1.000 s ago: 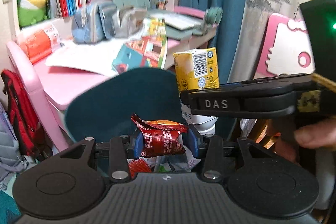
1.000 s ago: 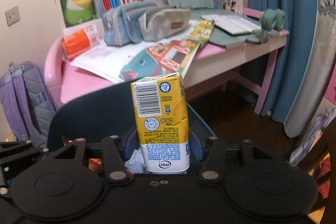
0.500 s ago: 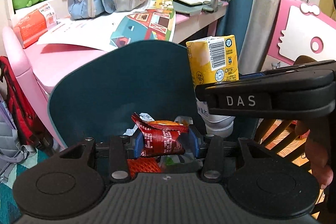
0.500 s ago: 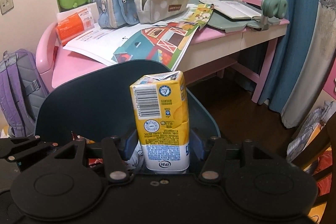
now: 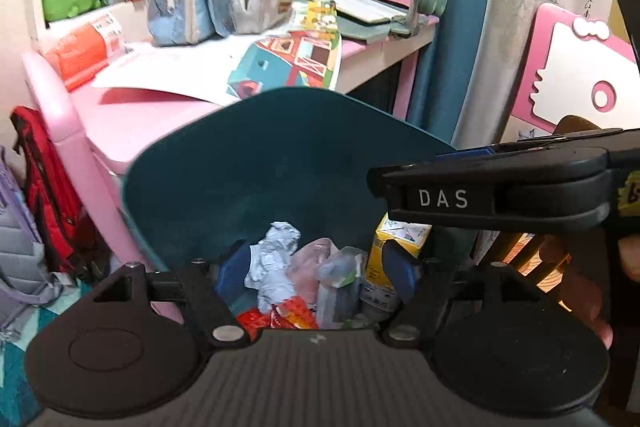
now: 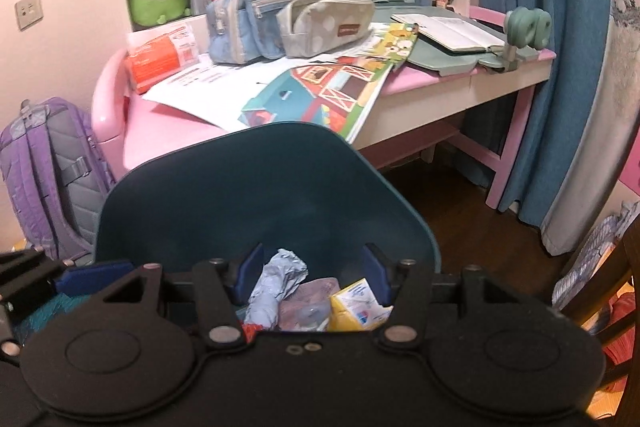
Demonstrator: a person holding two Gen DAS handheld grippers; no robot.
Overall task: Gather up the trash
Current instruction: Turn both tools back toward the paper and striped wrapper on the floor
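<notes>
A dark teal trash bin (image 5: pixel 280 163) stands open below both grippers; it also shows in the right wrist view (image 6: pixel 256 203). Inside lie crumpled grey paper (image 5: pixel 272 259), the red snack wrapper (image 5: pixel 288 315) and the yellow drink carton (image 5: pixel 384 263), which also shows in the right wrist view (image 6: pixel 356 307). My left gripper (image 5: pixel 316 271) is open and empty over the bin. My right gripper (image 6: pixel 312 271) is open and empty over the carton. The right gripper's body (image 5: pixel 500 195) crosses the left wrist view at right.
A pink desk (image 6: pixel 176 131) behind the bin holds pencil cases (image 6: pixel 256 23), papers, an orange pack (image 6: pixel 160 55) and an open book. A purple backpack (image 6: pixel 44 171) leans at left. A blue curtain (image 6: pixel 540 67) hangs at right. A pink chair (image 5: pixel 576 79) stands right.
Both grippers opened over the bin. The red wrapper dropped from the left gripper and the yellow carton dropped from the right gripper; both now lie in the bin.
</notes>
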